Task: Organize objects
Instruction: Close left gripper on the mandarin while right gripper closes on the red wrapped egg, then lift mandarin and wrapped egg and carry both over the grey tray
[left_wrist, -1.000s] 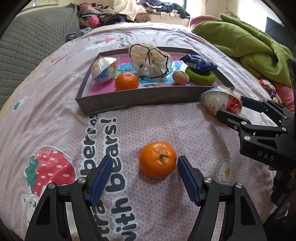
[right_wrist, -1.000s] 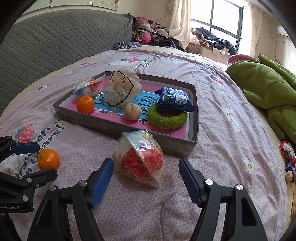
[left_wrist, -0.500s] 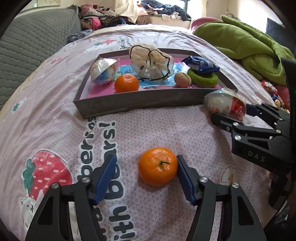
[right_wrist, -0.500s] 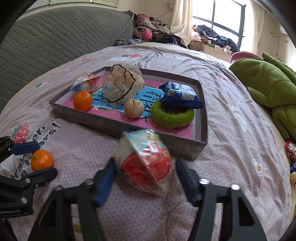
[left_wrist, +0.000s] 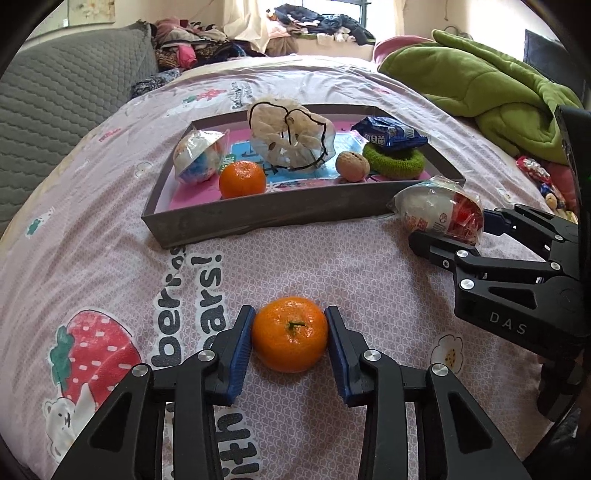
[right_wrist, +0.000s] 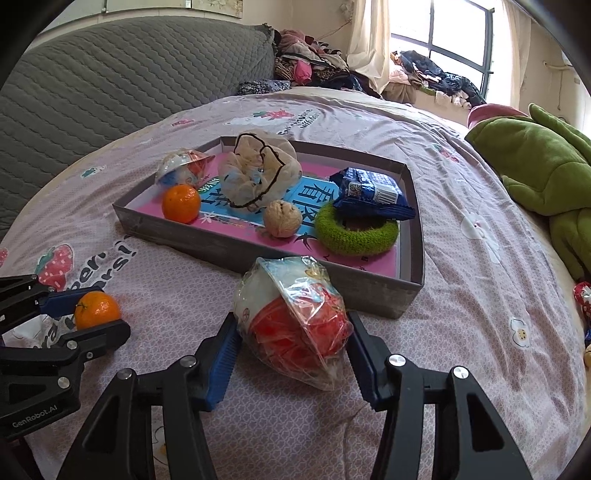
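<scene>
My left gripper (left_wrist: 290, 341) is shut on an orange mandarin (left_wrist: 290, 334) that rests on the bedspread; it also shows in the right wrist view (right_wrist: 96, 309). My right gripper (right_wrist: 291, 345) is shut on a plastic-wrapped red and white snack ball (right_wrist: 293, 325), also seen in the left wrist view (left_wrist: 439, 212), just in front of the grey tray's near wall (right_wrist: 258, 254). The tray (left_wrist: 258, 218) holds another mandarin (left_wrist: 242, 179), a wrapped ball (left_wrist: 197, 158), a netted bag (left_wrist: 290, 138), a walnut (left_wrist: 352, 166), a green ring (left_wrist: 393, 160) and a blue packet (left_wrist: 389, 134).
A green blanket (left_wrist: 480, 85) lies at the right. A grey quilted headboard (right_wrist: 110, 85) stands at the left. Piled clothes (right_wrist: 314, 62) lie at the far edge of the bed. Small wrapped items (right_wrist: 583, 295) lie at the right edge.
Both grippers closed: the left one onto the mandarin, the right one onto the wrapped snack ball. Both moved slightly forward toward their objects.
</scene>
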